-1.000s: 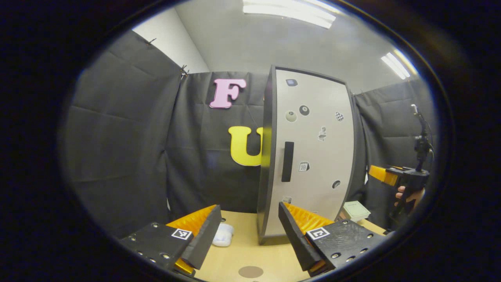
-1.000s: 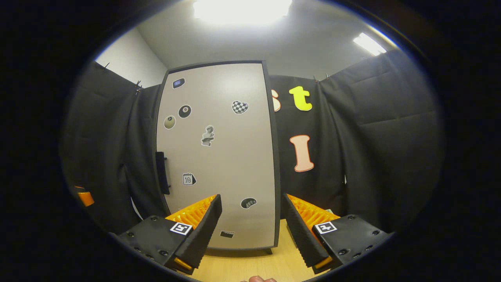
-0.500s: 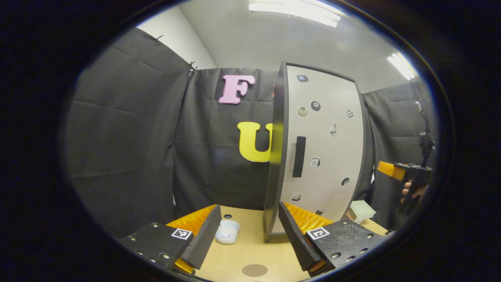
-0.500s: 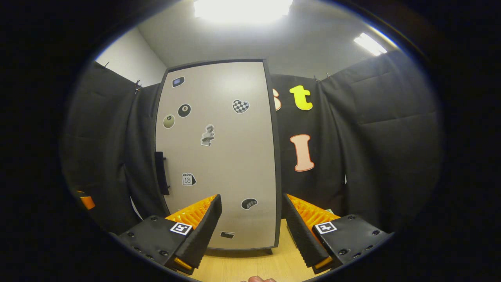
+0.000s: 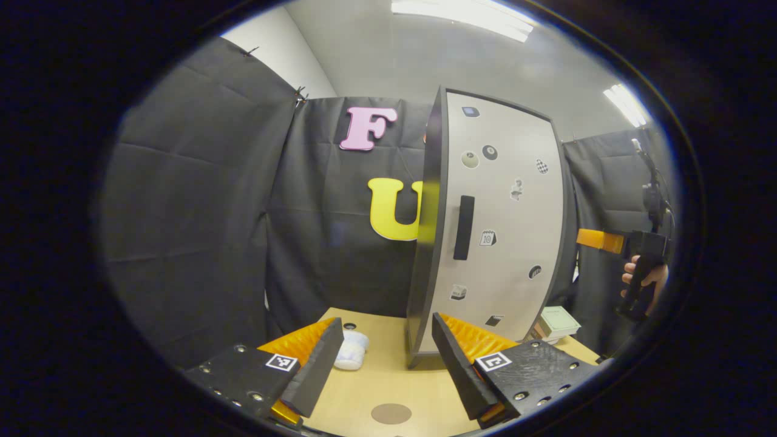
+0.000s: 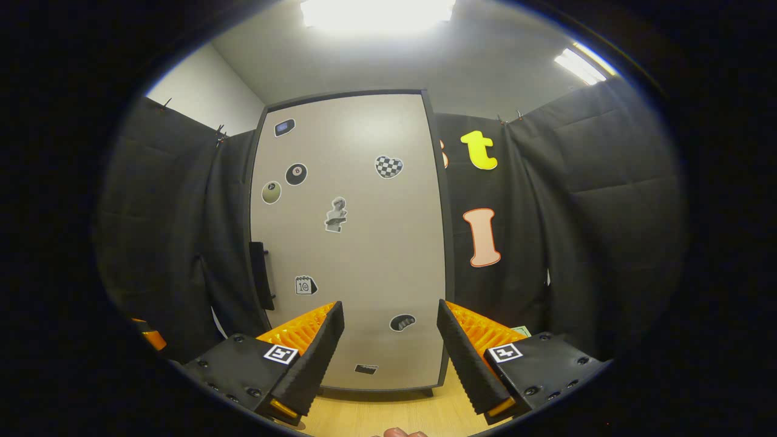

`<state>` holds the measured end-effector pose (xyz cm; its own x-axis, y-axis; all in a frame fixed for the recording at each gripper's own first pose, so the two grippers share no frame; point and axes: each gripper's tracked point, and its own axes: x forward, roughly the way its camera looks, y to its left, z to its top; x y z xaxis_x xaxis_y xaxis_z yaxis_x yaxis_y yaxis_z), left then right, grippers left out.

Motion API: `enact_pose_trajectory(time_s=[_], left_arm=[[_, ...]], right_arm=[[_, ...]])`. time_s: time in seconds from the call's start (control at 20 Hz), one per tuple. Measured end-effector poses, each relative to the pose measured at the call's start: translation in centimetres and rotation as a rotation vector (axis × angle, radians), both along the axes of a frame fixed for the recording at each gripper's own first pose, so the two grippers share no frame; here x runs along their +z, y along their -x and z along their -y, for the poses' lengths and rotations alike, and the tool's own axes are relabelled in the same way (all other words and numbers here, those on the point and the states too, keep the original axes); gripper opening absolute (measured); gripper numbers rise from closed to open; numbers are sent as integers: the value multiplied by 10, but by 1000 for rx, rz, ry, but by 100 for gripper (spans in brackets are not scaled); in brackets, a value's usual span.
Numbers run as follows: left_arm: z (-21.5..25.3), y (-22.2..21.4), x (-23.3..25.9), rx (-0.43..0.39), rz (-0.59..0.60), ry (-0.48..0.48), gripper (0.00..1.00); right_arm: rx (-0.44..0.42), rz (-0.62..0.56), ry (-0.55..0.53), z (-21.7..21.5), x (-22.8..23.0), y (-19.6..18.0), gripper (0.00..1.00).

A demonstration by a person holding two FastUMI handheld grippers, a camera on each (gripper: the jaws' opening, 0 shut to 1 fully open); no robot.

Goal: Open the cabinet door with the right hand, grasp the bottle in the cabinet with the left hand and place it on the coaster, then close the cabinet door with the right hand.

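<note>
Left gripper view has tilted down since a second ago: the cabinet [image 5: 485,224] sits higher in frame, coaster [image 5: 391,413] more in view on the table [image 5: 388,376]. The cabinet door [image 6: 349,243] is closed as before, handle [image 5: 464,227] untouched. Left gripper [image 5: 385,364] is spread, empty, above the coaster. Right gripper [image 6: 388,349] is spread, level, facing the door, now shifted slightly left. Bottle unseen behind the door.
</note>
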<state>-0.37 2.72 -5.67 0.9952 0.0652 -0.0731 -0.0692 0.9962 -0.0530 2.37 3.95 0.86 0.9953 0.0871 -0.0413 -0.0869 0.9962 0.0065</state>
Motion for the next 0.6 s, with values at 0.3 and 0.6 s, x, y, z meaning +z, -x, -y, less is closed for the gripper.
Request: enact_pose_trajectory(time_s=[0.3, 0.6], left_arm=[[-9, 4, -16, 17, -19, 33, 89], [-19, 9, -24, 36, -43, -52, 89]], right_arm=[[92, -22, -56, -46, 24, -33, 98], [164, -8, -88, -104, 52, -64, 98]])
